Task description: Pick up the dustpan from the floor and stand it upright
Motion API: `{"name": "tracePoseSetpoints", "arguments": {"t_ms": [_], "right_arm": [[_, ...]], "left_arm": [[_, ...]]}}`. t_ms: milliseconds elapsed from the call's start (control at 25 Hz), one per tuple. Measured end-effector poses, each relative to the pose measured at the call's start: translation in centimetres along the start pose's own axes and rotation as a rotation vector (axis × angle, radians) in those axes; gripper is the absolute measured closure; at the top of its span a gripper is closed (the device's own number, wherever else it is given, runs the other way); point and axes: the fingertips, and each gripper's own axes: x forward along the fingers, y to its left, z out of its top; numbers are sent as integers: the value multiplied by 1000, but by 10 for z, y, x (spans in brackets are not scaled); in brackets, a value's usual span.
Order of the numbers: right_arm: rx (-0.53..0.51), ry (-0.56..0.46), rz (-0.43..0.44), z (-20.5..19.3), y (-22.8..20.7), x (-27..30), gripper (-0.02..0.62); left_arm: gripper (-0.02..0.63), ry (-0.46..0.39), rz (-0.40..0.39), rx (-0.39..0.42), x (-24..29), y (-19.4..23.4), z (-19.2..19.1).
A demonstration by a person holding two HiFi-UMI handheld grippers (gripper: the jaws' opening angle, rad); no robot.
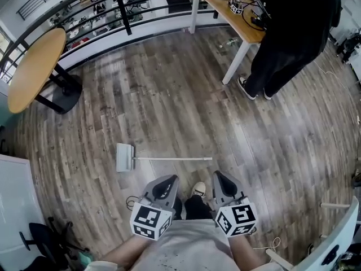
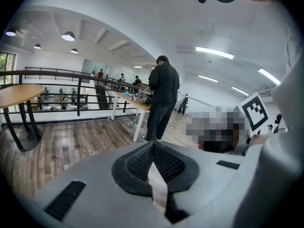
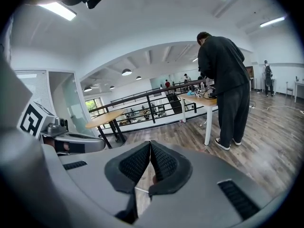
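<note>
A grey dustpan [image 1: 124, 157] lies flat on the wooden floor, its long pale handle [image 1: 172, 159] running to the right. My left gripper [image 1: 167, 181] is held low in front of me, just below the handle's middle, jaws shut and empty. My right gripper [image 1: 218, 179] is beside it, a little right of the handle's free end, also shut with nothing in it. In the left gripper view the left gripper [image 2: 153, 146] has its pads touching at the tips; in the right gripper view the right gripper [image 3: 150, 145] shows the same. Neither gripper view shows the dustpan.
A person in dark clothes [image 1: 293, 33] stands at a wooden desk [image 1: 234, 16] at the far right. A round wooden table [image 1: 36, 66] stands at the left by a black railing [image 1: 101, 10]. My shoe [image 1: 198, 189] is between the grippers. A white chair [image 1: 333, 241] is at bottom right.
</note>
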Motion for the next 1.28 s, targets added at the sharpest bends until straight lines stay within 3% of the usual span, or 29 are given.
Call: {"name": "tracePoseSetpoints", "arguments": {"t_ms": [600, 1080, 1160, 1280], "right_arm": [[-59, 50, 35, -6, -52, 7, 571], [-273, 213, -5, -38, -146, 53, 571], [-317, 221, -8, -24, -160, 54, 571], [-364, 148, -52, 29, -182, 42, 571]], "left_arm": [[584, 14, 46, -6, 29, 4, -5], [584, 98, 45, -34, 87, 45, -41], [583, 113, 49, -54, 97, 53, -47], [583, 115, 54, -67, 107, 67, -49]]}}
